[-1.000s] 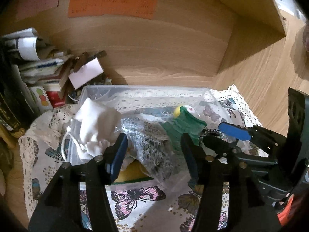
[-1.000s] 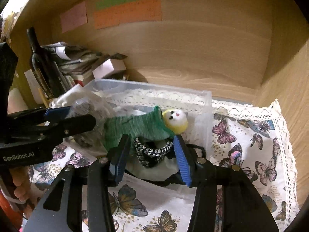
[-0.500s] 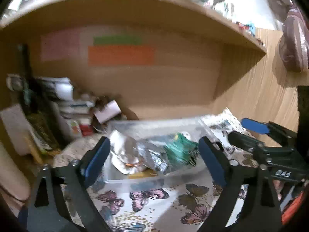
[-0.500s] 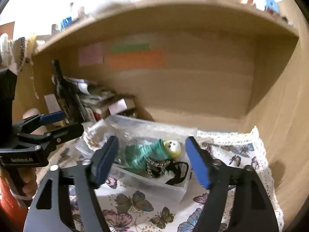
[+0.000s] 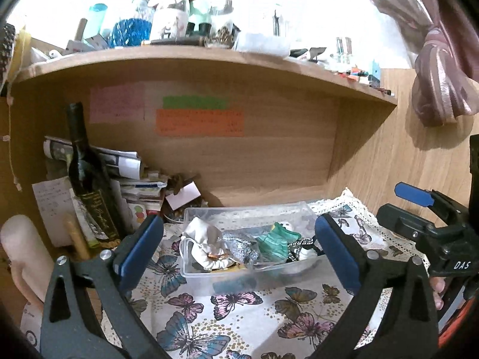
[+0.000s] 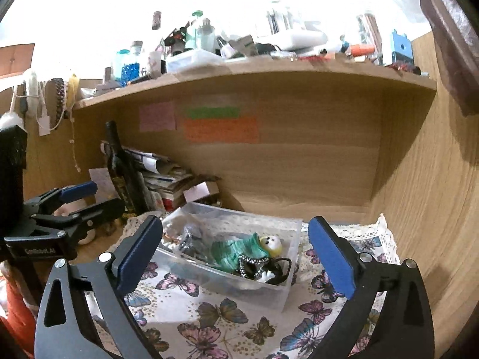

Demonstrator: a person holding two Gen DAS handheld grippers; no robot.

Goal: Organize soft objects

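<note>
The left gripper [image 5: 239, 249], black-framed with blue pads, stood spread wide with nothing between its fingers, held back from a clear rectangular plastic bin [image 5: 206, 272]. The right gripper [image 6: 235, 252], of the same make, was equally wide apart and empty, also short of the bin. Each gripper showed in the other's view, off to the side and apart.

Inside the bin lay the soft things, packed close together: a white drawstring cloth pouch [image 5: 202, 234] at the left end, a silvery grey crumpled pouch [image 5: 239, 246] beside it, a green knitted sock with a yellow doll-like face [image 6: 239, 251], and a black-and-white patterned fabric piece [image 6: 254, 264] at the right end.

The bin rested on a butterfly-printed cloth with a lace edge [image 6: 209, 317], inside a wooden desk alcove [image 5: 284, 149]. A dark glass wine bottle [image 5: 86, 179] stood left of the bin, before a stack of papers and books [image 5: 131, 179].
</note>
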